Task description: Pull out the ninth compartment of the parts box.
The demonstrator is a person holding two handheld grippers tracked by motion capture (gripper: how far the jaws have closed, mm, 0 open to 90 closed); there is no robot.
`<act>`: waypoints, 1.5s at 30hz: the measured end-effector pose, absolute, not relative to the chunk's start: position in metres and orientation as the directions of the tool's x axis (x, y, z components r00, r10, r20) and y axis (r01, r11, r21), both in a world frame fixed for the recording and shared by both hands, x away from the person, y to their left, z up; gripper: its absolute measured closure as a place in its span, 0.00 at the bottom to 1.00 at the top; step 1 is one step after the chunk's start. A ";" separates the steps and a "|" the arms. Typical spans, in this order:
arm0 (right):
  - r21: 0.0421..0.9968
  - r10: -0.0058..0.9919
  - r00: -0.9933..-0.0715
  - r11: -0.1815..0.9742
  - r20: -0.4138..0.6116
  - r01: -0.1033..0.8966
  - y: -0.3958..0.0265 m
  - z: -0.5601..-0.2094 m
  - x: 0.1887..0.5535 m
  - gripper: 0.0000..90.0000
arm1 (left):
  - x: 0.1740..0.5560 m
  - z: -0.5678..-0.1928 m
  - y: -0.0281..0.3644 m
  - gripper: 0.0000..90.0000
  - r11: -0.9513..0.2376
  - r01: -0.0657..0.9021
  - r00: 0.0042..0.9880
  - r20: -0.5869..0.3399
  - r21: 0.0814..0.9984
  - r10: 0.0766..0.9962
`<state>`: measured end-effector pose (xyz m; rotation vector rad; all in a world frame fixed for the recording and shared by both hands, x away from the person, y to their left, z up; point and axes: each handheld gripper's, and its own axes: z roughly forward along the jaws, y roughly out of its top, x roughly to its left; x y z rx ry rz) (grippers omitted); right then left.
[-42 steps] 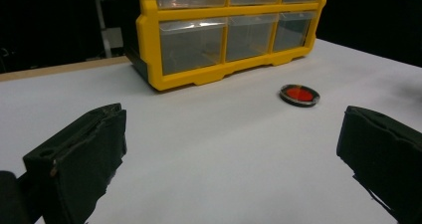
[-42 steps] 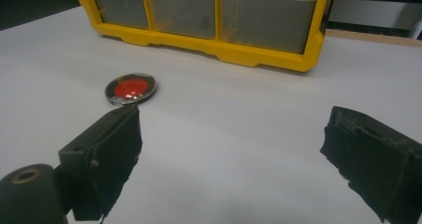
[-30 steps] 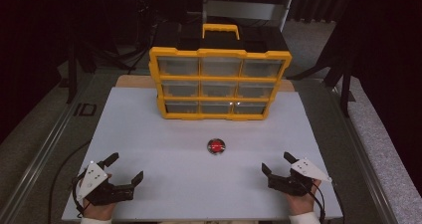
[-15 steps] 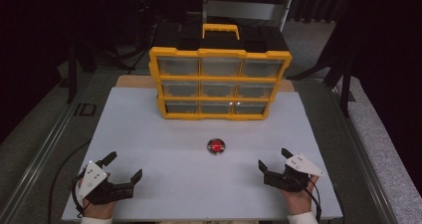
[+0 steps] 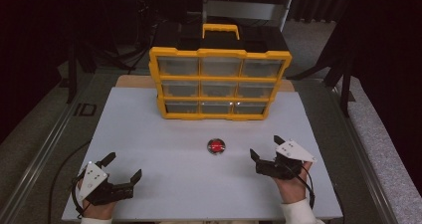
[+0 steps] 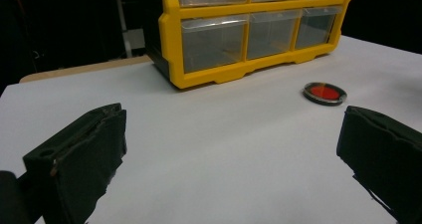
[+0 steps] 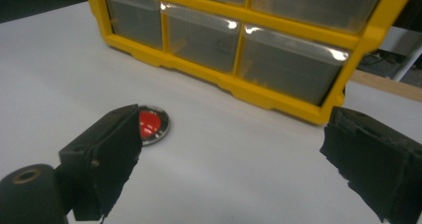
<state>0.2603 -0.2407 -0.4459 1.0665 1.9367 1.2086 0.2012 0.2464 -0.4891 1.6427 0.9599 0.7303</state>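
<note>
A small round red disc with a metal rim (image 5: 216,146) lies flat on the white table, in front of a yellow drawer cabinet (image 5: 217,82). My right gripper (image 5: 266,148) hovers open just right of the disc, jaws wide apart and empty. In the right gripper view the disc (image 7: 150,124) sits partly behind the left jaw, with the cabinet (image 7: 259,50) beyond it. My left gripper (image 5: 122,167) rests open near the table's front left corner. Far off to the right in the left gripper view lies the disc (image 6: 325,92), near the cabinet (image 6: 234,45).
The cabinet has three rows of clear drawers and a yellow carry handle (image 5: 220,31). A white tabletop (image 5: 179,149) spreads between both grippers. Metal rails (image 5: 47,149) run along the table's sides, and a dark room lies behind.
My right gripper has moved left and slightly forward, closer to the red disc. The left gripper has hardly shifted.
</note>
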 end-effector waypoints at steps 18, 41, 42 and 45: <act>0.915 0.866 -0.488 0.279 -0.109 0.290 -0.224 -0.426 0.284 0.09 | 0.201 -0.490 0.246 0.00 -0.125 0.228 0.484 -0.001 0.966 0.875; 0.909 0.846 -0.517 0.310 -0.131 0.278 -0.212 -0.413 0.313 0.10 | 0.201 -0.490 0.246 0.00 -0.120 0.228 0.477 -0.003 0.966 0.879; 0.909 0.846 -0.517 0.310 -0.131 0.278 -0.212 -0.413 0.313 0.10 | 0.201 -0.490 0.246 0.00 -0.120 0.228 0.477 -0.003 0.966 0.879; 0.908 0.849 -0.510 0.314 -0.138 0.278 -0.211 -0.412 0.316 0.10 | 0.201 -0.490 0.246 0.00 -0.121 0.231 0.477 -0.004 0.965 0.879</act>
